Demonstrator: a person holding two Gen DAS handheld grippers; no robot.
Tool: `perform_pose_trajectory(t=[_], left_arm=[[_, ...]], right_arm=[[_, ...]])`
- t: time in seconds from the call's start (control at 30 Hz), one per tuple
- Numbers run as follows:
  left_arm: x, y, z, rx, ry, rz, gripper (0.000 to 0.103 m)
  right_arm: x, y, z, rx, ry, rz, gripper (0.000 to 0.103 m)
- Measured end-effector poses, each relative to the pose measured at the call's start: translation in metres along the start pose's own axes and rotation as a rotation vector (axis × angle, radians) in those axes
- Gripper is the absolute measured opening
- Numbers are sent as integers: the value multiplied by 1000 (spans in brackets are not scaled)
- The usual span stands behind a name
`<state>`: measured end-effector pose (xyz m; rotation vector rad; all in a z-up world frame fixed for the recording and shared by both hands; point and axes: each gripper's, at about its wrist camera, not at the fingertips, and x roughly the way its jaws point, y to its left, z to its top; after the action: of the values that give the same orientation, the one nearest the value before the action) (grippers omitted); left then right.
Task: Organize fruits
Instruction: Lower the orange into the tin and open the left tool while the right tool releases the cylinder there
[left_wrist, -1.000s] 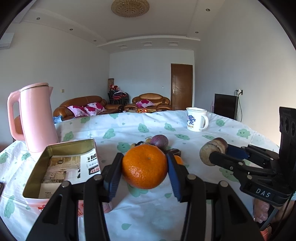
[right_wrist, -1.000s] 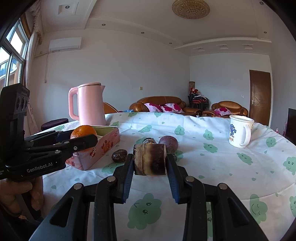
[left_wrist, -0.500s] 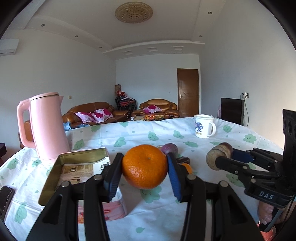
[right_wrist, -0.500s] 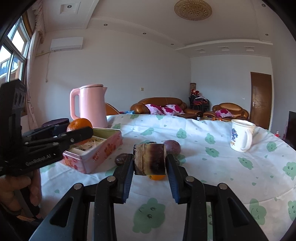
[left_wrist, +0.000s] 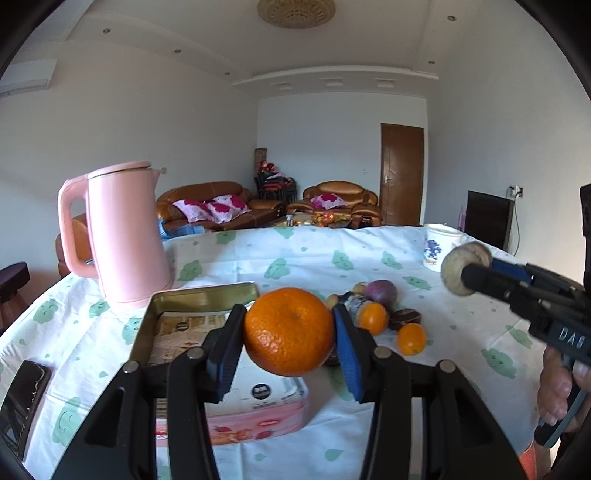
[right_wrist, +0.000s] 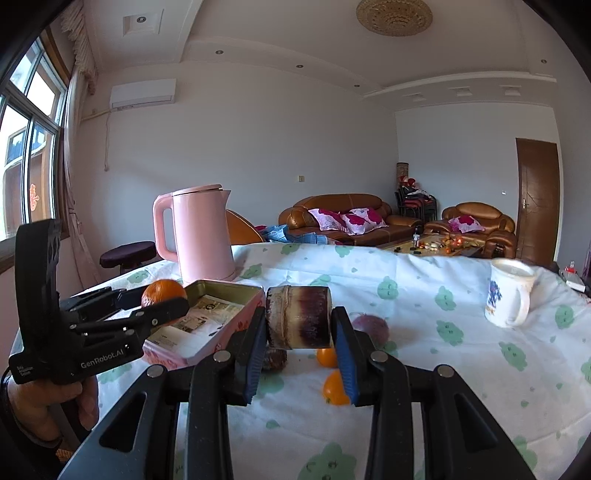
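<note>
1. Left tool (left_wrist: 289, 332) clenched on mandarin (left_wrist: 289, 331), raised over open tin box (left_wrist: 192, 295).
2. Right tool (right_wrist: 298, 332) grips sugarcane piece (right_wrist: 298, 317) above table (right_wrist: 461, 369).
3. Passion fruit (left_wrist: 381, 291), kumquats (left_wrist: 410, 338) on table.

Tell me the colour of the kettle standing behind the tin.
Pale pink all over, kettle; the left wrist view shows it best.

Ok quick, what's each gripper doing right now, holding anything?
Left gripper: closed on the orange.
Right gripper: closed on the sugarcane piece.
</note>
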<state>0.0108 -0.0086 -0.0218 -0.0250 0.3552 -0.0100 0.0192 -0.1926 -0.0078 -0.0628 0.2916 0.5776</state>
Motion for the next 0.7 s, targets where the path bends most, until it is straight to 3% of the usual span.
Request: perform_pose_trajectory(t=[0.3,0.7], left_arm=[[10,27,5,-19,44,52,48],[31,58,11,-35,101,80,48]], right_arm=[[26,9,38,-27,12,50,37],[76,45,58,-95,75,111,37]])
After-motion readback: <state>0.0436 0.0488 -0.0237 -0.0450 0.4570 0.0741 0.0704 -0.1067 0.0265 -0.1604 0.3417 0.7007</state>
